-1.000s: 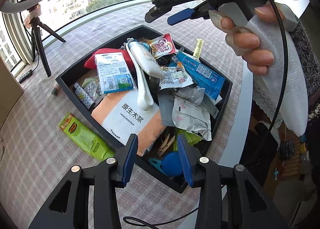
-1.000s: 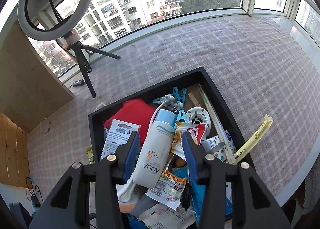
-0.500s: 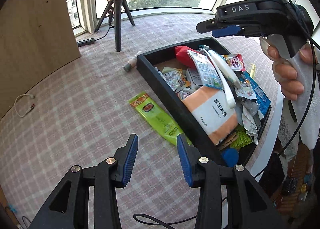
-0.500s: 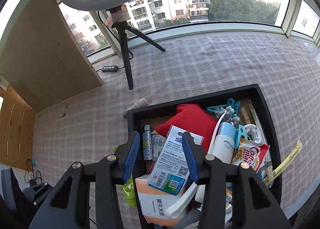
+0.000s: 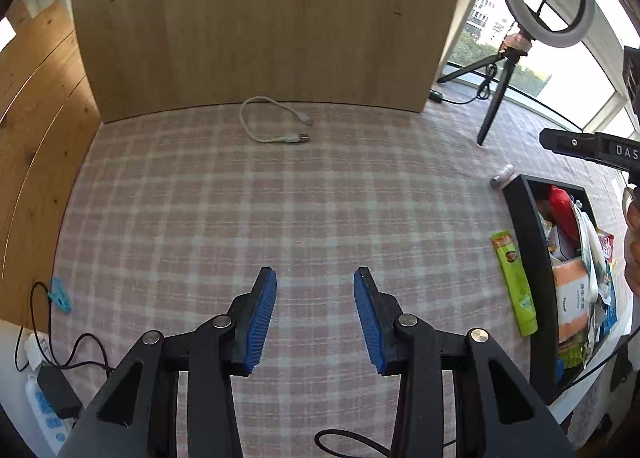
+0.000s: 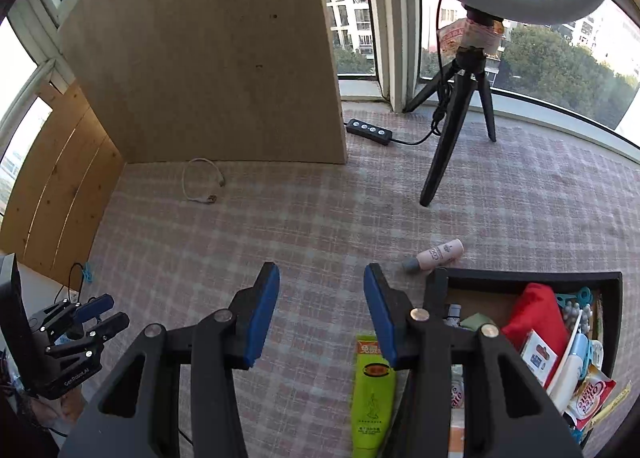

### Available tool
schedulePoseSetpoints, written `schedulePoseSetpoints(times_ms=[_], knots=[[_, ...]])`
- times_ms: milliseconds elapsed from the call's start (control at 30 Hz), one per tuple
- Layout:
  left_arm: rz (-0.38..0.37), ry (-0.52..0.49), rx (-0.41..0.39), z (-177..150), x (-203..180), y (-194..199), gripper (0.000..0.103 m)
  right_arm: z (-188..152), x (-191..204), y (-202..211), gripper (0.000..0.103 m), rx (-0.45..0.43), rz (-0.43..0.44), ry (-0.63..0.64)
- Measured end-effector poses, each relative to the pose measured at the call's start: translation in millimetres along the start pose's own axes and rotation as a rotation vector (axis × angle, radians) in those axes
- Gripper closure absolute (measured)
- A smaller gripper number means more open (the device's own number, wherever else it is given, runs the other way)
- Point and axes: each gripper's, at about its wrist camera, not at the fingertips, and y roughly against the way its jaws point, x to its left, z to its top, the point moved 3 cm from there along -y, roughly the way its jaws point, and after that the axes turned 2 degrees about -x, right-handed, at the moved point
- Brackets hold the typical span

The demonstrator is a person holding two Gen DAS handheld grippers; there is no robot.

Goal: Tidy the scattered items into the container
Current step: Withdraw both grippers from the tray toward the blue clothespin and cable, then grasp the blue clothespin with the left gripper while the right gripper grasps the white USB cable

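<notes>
Both the left tool and right tool gape empty above the checked bench. A green tube lies against the black tray's outer wall; a small pink bottle rests by its corner.

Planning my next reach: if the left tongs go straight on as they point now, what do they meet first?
Probably the bare checked cloth: nothing lies between the open left tongs and it. Farther along sits the white cable, then the wood board. Depth is unclear.
</notes>
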Motion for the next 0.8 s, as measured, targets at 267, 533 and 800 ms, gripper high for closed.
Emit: schedulePoseSetpoints(times_ms=[267,533,800], knots=[[0.131,0.287,-0.016,-12,119,7,0.066,23,91,-51,0.060,0.043,0.080,0.208],[0.195,0.516,-0.001,-39,200,1,0.066,37,166,-109,0.060,0.118,0.157,0.338],[0.265,0.674,0.020,-62,257,-19,0.066,50,219,-172,0.060,0.154,0.128,0.469]])
